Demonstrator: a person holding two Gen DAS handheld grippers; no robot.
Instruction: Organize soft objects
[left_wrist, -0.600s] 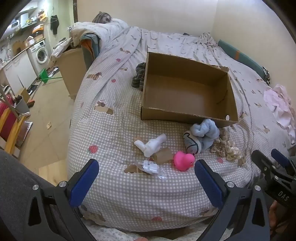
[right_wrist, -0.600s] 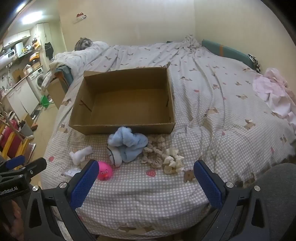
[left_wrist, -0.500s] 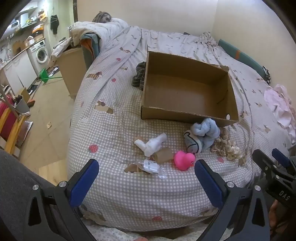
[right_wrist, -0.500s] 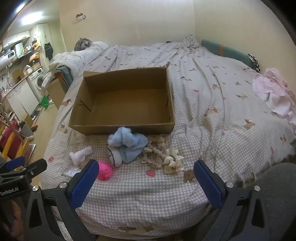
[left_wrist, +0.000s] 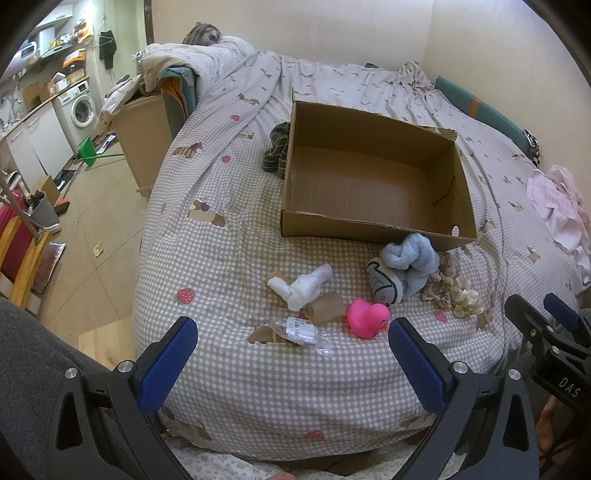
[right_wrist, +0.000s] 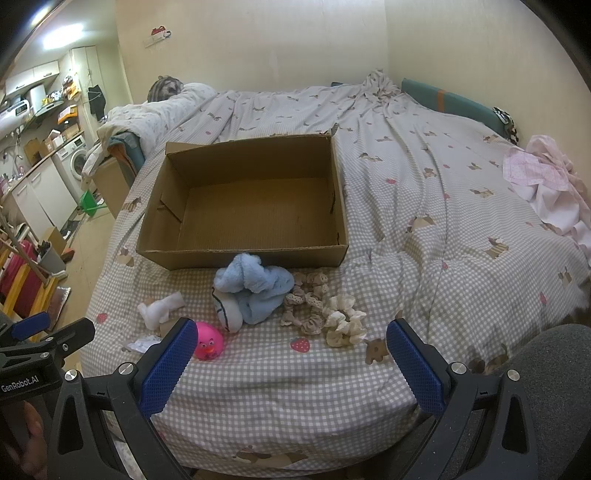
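An empty cardboard box (left_wrist: 373, 184) (right_wrist: 243, 206) sits on the checked bed cover. In front of it lie a light blue fluffy cloth (left_wrist: 410, 258) (right_wrist: 255, 284), a striped sock ball (left_wrist: 382, 286) (right_wrist: 227, 314), a white rolled sock (left_wrist: 304, 288) (right_wrist: 160, 310), a pink rubber duck (left_wrist: 367, 317) (right_wrist: 208, 345), and beige and cream scrunchies (left_wrist: 452, 291) (right_wrist: 325, 314). My left gripper (left_wrist: 291, 365) is open and empty, below the duck. My right gripper (right_wrist: 291, 363) is open and empty, near the bed's front edge.
A clear plastic packet (left_wrist: 301, 330) and a brown paper scrap (left_wrist: 327, 304) lie by the white sock. Dark cloth (left_wrist: 277, 151) lies left of the box. Pink clothes (right_wrist: 546, 184) lie at the bed's right. A wooden cabinet (left_wrist: 142, 136) and floor clutter are on the left.
Both views have shifted very slightly; the objects on the bed have not moved and both grippers stay open.
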